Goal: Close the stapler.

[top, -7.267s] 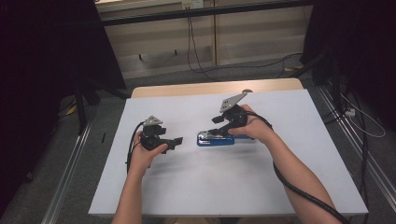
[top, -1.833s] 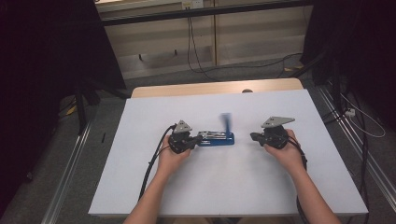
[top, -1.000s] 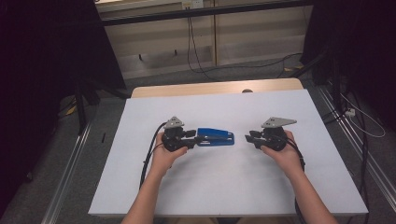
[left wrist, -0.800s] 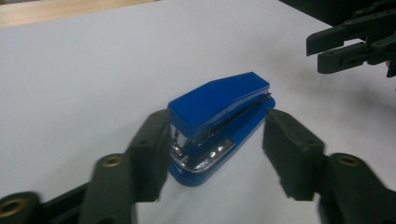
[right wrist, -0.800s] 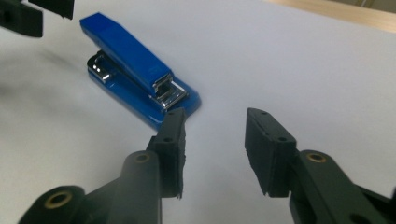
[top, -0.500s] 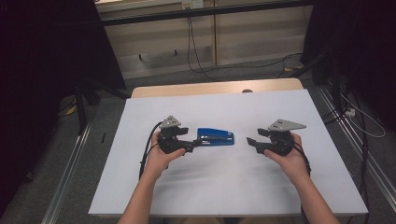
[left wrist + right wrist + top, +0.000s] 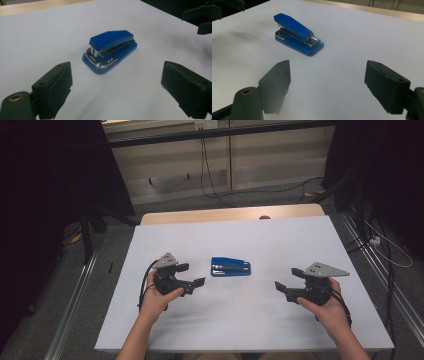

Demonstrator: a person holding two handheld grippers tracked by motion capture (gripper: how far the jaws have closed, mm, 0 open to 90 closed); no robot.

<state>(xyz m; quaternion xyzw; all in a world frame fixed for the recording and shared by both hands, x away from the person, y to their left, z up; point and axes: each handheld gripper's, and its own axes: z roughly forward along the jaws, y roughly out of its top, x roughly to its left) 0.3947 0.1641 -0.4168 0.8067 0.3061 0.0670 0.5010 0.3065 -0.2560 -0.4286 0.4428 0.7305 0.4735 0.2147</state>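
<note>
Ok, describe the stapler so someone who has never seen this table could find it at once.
Start at the white table. Near its middle, between the left gripper and the right gripper, lies the stapler, touched by neither. It is closed, bright blue with a shiny metal inside, against black grippers.

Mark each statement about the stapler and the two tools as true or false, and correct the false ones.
1. The blue stapler lies closed on the white table. True.
2. The left tool grips the stapler. False: its jaws are open and it is apart from the stapler.
3. The right tool is open with nothing between its jaws. True.
4. The stapler lies to the right of both tools. False: it lies between them, a little farther from the person.
5. The stapler is red. False: it is blue with metal parts.
</note>
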